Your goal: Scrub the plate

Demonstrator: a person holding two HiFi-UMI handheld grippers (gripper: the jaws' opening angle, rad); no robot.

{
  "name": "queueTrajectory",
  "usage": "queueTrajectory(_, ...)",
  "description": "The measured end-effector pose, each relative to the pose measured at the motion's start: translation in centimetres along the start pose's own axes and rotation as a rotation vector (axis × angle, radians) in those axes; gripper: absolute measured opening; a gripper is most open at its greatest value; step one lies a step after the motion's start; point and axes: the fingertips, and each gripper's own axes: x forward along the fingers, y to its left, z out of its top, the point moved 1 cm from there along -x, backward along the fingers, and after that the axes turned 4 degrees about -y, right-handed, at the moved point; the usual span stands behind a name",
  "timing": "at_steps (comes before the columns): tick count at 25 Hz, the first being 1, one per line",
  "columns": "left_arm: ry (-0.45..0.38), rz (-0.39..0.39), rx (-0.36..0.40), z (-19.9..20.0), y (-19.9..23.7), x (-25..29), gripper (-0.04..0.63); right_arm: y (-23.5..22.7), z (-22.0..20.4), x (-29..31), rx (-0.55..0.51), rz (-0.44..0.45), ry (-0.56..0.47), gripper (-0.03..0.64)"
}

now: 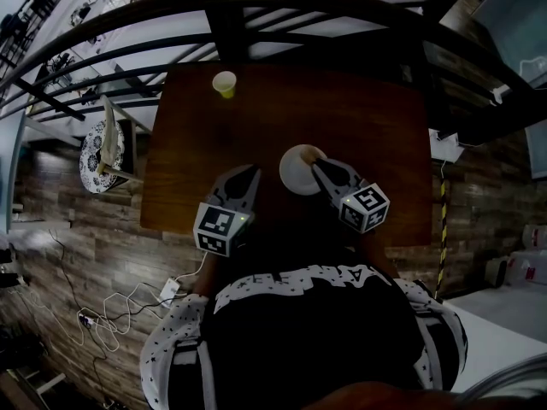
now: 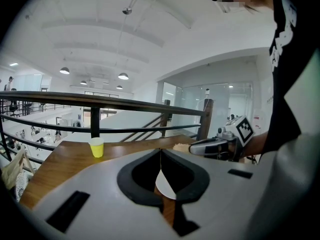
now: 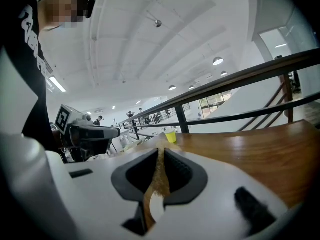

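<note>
Right gripper point(image 1: 319, 166): jaws clamped tight on a thin tan scrubbing pad point(image 3: 159, 174), with the pad's tip at the far right rim of the white plate point(image 1: 293, 176). The plate lies flat on the brown wooden table point(image 1: 367, 109), in its near half, just ahead of the person. Left gripper point(image 1: 250, 176): jaws closed together, nothing between them, tips just beside the plate's left edge, contact not clear; a yellow cup point(image 1: 224, 84) stands upright well apart at the far side, by the black railing point(image 1: 256, 7).
</note>
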Motion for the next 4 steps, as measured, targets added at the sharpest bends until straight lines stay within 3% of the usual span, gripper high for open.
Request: queueTrajectory(4, 0.004, 0.003, 0.001, -0.08, -0.12, -0.10, 0.014, 0.17, -0.01, -0.11, 0.002, 0.001, 0.000, 0.049)
